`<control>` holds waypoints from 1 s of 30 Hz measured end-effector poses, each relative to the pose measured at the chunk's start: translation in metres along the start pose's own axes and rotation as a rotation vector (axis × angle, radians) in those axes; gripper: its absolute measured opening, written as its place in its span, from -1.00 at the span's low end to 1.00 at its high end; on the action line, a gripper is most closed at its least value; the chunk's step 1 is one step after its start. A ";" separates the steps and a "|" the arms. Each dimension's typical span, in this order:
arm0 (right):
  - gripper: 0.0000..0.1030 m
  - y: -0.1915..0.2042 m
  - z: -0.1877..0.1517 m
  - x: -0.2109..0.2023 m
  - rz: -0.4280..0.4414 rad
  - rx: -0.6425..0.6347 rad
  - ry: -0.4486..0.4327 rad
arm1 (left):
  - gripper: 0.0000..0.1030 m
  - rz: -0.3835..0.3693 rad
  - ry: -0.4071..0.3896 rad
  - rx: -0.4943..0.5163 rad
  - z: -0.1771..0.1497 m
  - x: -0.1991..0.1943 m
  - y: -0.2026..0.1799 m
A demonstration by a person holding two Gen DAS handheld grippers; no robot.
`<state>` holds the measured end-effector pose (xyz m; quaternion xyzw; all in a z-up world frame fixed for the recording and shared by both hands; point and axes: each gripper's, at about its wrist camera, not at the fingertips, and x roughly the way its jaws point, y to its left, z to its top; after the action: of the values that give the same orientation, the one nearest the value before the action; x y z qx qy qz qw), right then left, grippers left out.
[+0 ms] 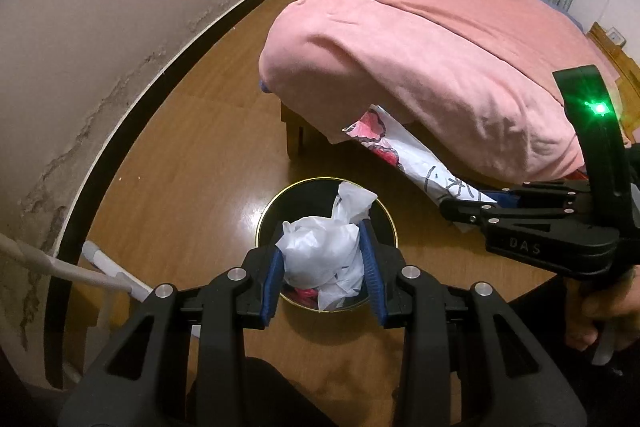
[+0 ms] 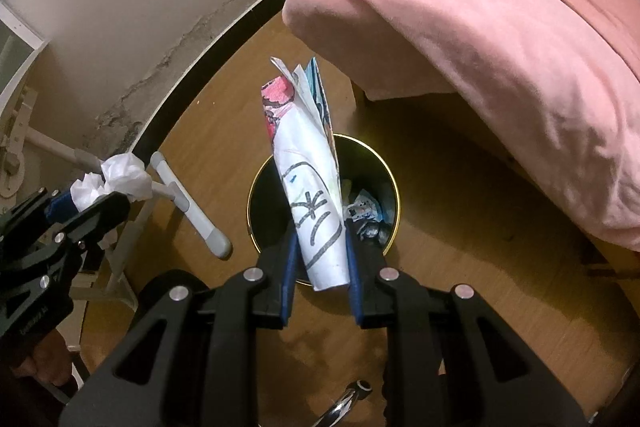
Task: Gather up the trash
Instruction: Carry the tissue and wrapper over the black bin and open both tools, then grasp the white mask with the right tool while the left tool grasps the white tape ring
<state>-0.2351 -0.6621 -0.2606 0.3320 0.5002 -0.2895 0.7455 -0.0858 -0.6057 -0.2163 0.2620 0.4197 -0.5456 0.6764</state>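
Left claw (image 1: 323,267) clenched on crumpled white plastic (image 1: 320,255), right claw (image 2: 320,251) gripping a rolled drawing (image 2: 308,187), both over the gold-rimmed bin (image 2: 394,227); the pink bed (image 1: 420,59) overhangs just beside it.

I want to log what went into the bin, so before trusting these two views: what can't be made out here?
- Bin contents: in the right wrist view the rolled drawing in the right claw covers the middle; only crumpled scraps show.
- Same bin in the left wrist view: the crumpled white bag in the left claw hides nearly everything.
- Drawing's picture: rolled, so unreadable.
- Under the bed: dark, covered by the pink blanket.
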 end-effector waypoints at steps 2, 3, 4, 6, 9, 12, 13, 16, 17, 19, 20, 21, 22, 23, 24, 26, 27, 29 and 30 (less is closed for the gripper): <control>-0.57 0.000 0.001 0.002 0.004 0.000 0.002 | -0.32 0.000 0.004 0.001 -0.002 0.002 -0.001; -0.57 0.000 0.001 0.003 0.005 0.001 0.002 | -0.32 0.001 0.005 0.001 -0.003 0.002 -0.002; -0.57 0.000 0.001 0.004 0.004 0.001 0.003 | -0.32 0.000 0.006 0.001 -0.003 0.003 -0.003; -0.56 0.000 0.001 0.004 0.008 0.003 0.003 | -0.32 0.000 0.008 0.001 -0.003 0.003 -0.003; -0.53 0.001 0.002 0.005 0.011 0.003 -0.001 | -0.32 -0.002 0.011 -0.003 -0.003 0.006 -0.003; -0.22 0.003 0.001 0.002 0.020 0.005 -0.011 | -0.32 -0.004 0.016 -0.005 -0.003 0.007 -0.002; -0.01 0.003 0.001 0.001 0.017 0.005 -0.017 | -0.32 -0.004 0.017 -0.006 -0.003 0.007 -0.002; 0.09 0.005 0.002 0.000 0.022 0.004 -0.028 | -0.32 -0.006 0.021 -0.008 -0.004 0.008 -0.001; 0.09 0.006 0.003 0.000 0.022 0.004 -0.028 | -0.32 -0.006 0.022 -0.010 -0.004 0.009 0.000; 0.09 0.006 0.003 0.001 0.021 0.007 -0.026 | -0.32 -0.006 0.025 -0.012 -0.004 0.009 0.000; 0.09 0.006 0.002 0.001 0.022 0.012 -0.026 | -0.32 -0.007 0.025 -0.012 -0.004 0.009 0.000; 0.10 0.005 0.003 0.000 0.021 0.013 -0.028 | -0.32 -0.006 0.026 -0.013 -0.004 0.010 0.000; 0.13 0.005 0.004 0.001 0.020 0.014 -0.029 | -0.32 -0.007 0.027 -0.013 -0.004 0.010 0.000; 0.15 0.004 0.004 0.000 0.014 0.018 -0.031 | -0.32 -0.007 0.027 -0.014 -0.004 0.011 0.000; 0.17 0.003 0.005 0.000 0.012 0.020 -0.033 | -0.32 -0.010 0.028 -0.014 -0.004 0.011 -0.001; 0.19 0.000 0.006 -0.001 0.006 0.031 -0.042 | -0.32 -0.015 0.031 -0.015 -0.003 0.012 -0.001; 0.19 -0.002 0.006 -0.002 0.005 0.037 -0.047 | -0.32 -0.018 0.031 -0.015 -0.003 0.012 -0.002; 0.23 -0.007 0.006 -0.004 0.001 0.055 -0.055 | -0.31 -0.019 0.030 -0.008 0.000 0.014 -0.004; 0.26 -0.009 0.006 -0.006 -0.003 0.066 -0.062 | -0.28 -0.017 0.030 0.002 0.002 0.015 -0.007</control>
<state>-0.2406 -0.6718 -0.2552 0.3467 0.4676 -0.3172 0.7487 -0.0909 -0.6173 -0.2273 0.2670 0.4315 -0.5479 0.6651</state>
